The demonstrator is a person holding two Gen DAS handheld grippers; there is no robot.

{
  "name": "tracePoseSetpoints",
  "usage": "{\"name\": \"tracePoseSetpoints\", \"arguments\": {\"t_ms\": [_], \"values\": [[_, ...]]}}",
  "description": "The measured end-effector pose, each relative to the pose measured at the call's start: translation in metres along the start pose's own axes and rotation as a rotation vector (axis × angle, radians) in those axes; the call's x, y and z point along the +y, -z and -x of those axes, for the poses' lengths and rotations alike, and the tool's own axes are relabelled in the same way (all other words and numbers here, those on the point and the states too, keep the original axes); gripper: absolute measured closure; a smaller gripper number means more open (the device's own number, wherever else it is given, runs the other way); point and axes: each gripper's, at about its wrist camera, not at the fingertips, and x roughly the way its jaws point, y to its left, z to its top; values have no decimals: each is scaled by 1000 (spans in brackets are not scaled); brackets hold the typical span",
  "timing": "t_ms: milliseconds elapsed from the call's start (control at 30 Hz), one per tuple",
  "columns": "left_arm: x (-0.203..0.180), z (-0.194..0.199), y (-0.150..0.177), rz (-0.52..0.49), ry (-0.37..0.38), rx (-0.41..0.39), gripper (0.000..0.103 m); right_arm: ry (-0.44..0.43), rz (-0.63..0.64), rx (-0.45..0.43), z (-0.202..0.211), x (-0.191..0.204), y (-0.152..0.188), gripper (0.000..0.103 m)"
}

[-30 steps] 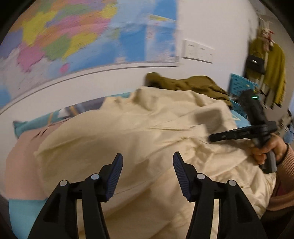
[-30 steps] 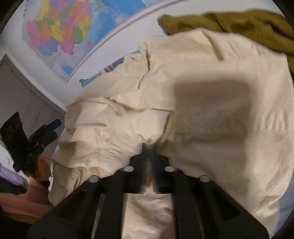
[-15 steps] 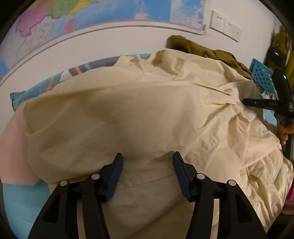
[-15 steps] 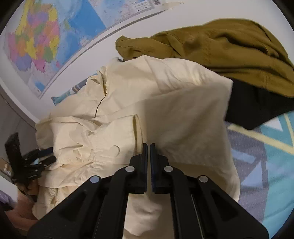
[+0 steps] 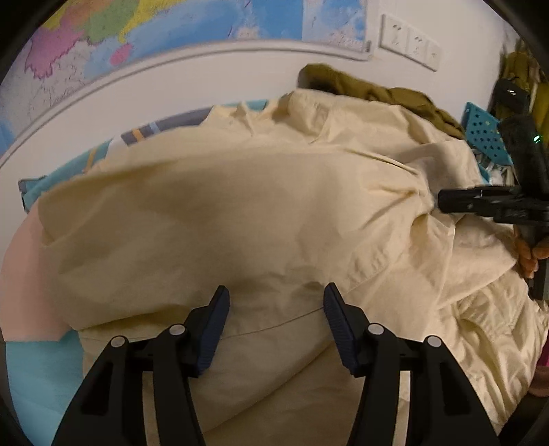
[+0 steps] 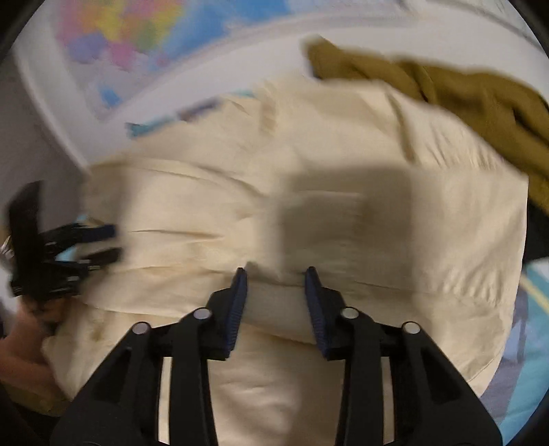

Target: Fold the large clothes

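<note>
A large cream shirt lies rumpled and partly folded over on the bed, filling both views. My left gripper is open just above the shirt's near fold, holding nothing. My right gripper is open over the shirt's folded edge, empty; it also shows in the left wrist view at the shirt's right side. The left gripper shows blurred at the left of the right wrist view.
An olive-green garment lies behind the shirt by the wall. A map hangs on the wall. A blue perforated basket stands at the right. The patterned bedsheet shows at the edges.
My right gripper was shut on the shirt and has carried it across, then opened and let go. The left gripper stayed open and moved lower toward the cloth.
</note>
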Motion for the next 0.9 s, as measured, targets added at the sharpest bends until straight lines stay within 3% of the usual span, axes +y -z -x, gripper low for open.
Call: {"name": "tracePoseSetpoints", "arguments": {"t_ms": [67, 167, 333, 400, 633, 800, 900], "values": [[1, 5, 0, 0, -6, -22, 45, -55, -81, -12, 2, -14, 1, 80], [6, 33, 8, 1, 4, -105, 44, -26, -56, -61, 26, -10, 7, 58], [18, 69, 30, 19, 23, -165, 43, -76, 3, -108, 73, 2, 28, 53], [20, 77, 41, 22, 26, -172, 43, -101, -9, -121, 86, 1, 37, 44], [27, 103, 78, 81, 22, -192, 42, -140, -42, -130, 108, 7, 76, 44], [37, 115, 100, 142, 0, -198, 35, -86, -70, -69, 90, 1, 99, 42], [46, 122, 111, 184, -14, -195, 34, -118, -94, -107, 103, -3, 104, 41]]}}
